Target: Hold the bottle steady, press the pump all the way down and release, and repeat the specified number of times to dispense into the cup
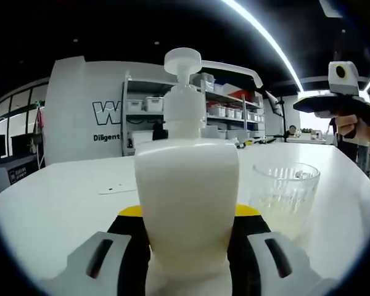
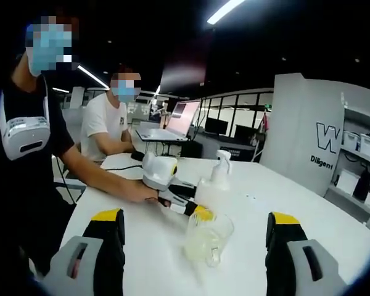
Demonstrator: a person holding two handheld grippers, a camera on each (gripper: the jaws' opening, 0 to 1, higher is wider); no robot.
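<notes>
White counter (image 1: 61,203): left gripper (image 1: 188,259) clamps bottle (image 1: 186,197) steady beside cup (image 1: 283,197); right gripper (image 2: 194,259), jaws wide (empty), hovers back.

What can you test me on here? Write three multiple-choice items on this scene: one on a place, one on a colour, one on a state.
1. Where does the glass cup stand?
A. Upside down on a shelf
B. On the white table, beside the pump bottle
C. On top of the bottle

2. What colour is the pump bottle?
A. White
B. Blue
C. Black

3. How is the right gripper?
A. Shut on the cup
B. Shut on the pump
C. Open, holding nothing

Answers:
1 B, since the cup sits on the tabletop next to the bottle.
2 A, body and pump head are white.
3 C, its jaws stand wide apart, short of the cup.
</notes>
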